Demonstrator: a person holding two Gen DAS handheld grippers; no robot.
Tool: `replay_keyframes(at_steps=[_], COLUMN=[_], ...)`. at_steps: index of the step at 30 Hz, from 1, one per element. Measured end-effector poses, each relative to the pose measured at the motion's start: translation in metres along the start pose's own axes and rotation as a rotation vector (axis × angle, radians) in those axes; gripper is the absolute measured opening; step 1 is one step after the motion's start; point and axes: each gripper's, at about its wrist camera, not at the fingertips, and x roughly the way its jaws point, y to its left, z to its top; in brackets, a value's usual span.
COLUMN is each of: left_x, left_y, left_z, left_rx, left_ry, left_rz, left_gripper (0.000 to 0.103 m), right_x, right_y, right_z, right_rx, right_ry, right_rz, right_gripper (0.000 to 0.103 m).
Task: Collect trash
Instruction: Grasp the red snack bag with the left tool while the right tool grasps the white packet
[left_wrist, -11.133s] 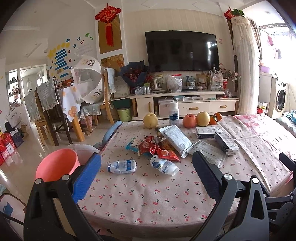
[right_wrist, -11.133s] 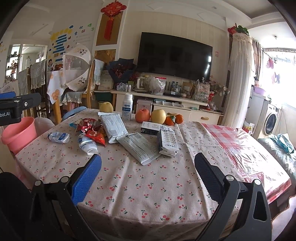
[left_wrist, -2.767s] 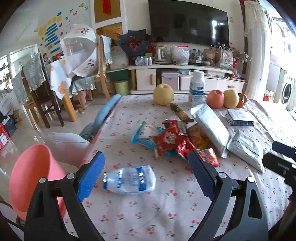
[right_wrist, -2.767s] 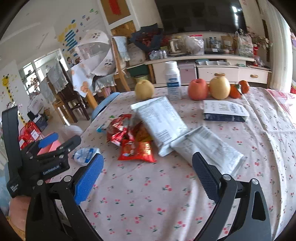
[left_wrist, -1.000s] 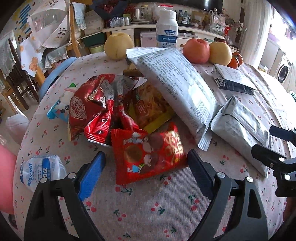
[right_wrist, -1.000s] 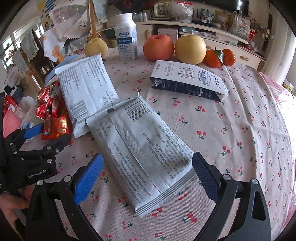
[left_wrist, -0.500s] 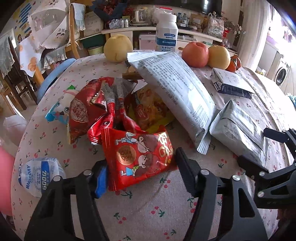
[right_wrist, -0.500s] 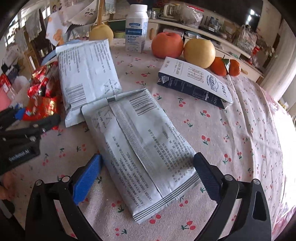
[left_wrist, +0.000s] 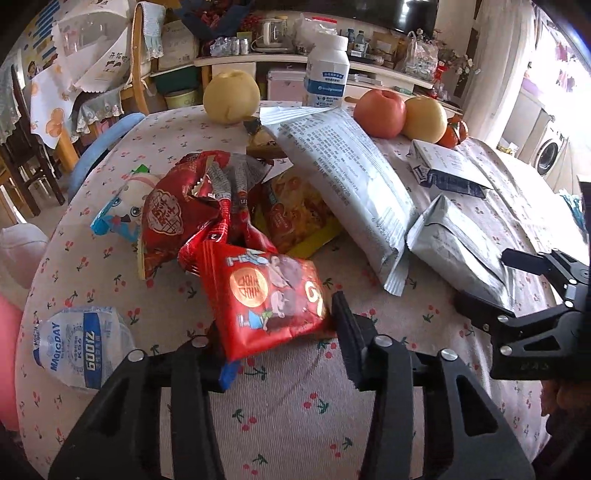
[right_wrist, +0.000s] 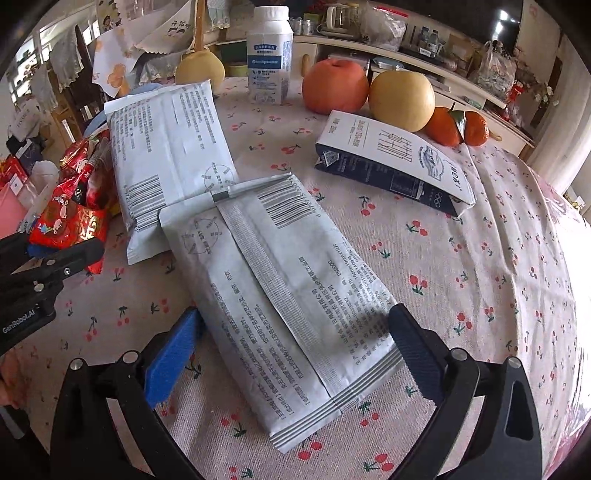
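My left gripper (left_wrist: 280, 332) is shut on a red snack wrapper (left_wrist: 266, 295), whose near edge sits between the pads. Behind it lie more red and yellow wrappers (left_wrist: 207, 206) and a crushed water bottle (left_wrist: 77, 339) at the left. My right gripper (right_wrist: 295, 343) is open, its fingers on either side of a flat grey foil pouch (right_wrist: 280, 280) on the cherry-print tablecloth (right_wrist: 498, 258). A second grey pouch (right_wrist: 166, 147) lies behind it. The left gripper and its red wrapper (right_wrist: 70, 221) show at the left of the right wrist view.
A white and navy carton (right_wrist: 395, 158), a white bottle (right_wrist: 269, 55), an apple (right_wrist: 334, 86), pears (right_wrist: 400, 96) and tangerines (right_wrist: 458, 127) stand at the back of the table. A pink bin (left_wrist: 7, 350) sits past the left edge.
My left gripper has closed onto the red wrapper and lifted its near edge. My right gripper has moved forward, bringing its fingers around the grey pouch.
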Motion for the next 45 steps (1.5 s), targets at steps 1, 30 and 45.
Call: replay_keyframes(at_steps=[1,30,45], left_x=[-0.001,-0.007,0.011], left_y=[0.001,0.016,0.005], left_z=[-0.001,0.005,0.01], left_rx=[-0.001,0.055,0.182], left_ry=[0.0,-0.034,-0.018], left_rz=[-0.005,0.081,0.107], left_gripper=[0.039,0.085,0.077], right_x=[0.0,-0.031,-0.004], right_y=[-0.001,0.01,0.018], right_z=[0.0,-0.008,0.006], right_rx=[0.001,-0.121,-0.094], right_ry=[0.0,-0.01,-0.004], right_rz=[0.004,0.213,0.143], right_gripper=[0.099,0.099,0.099])
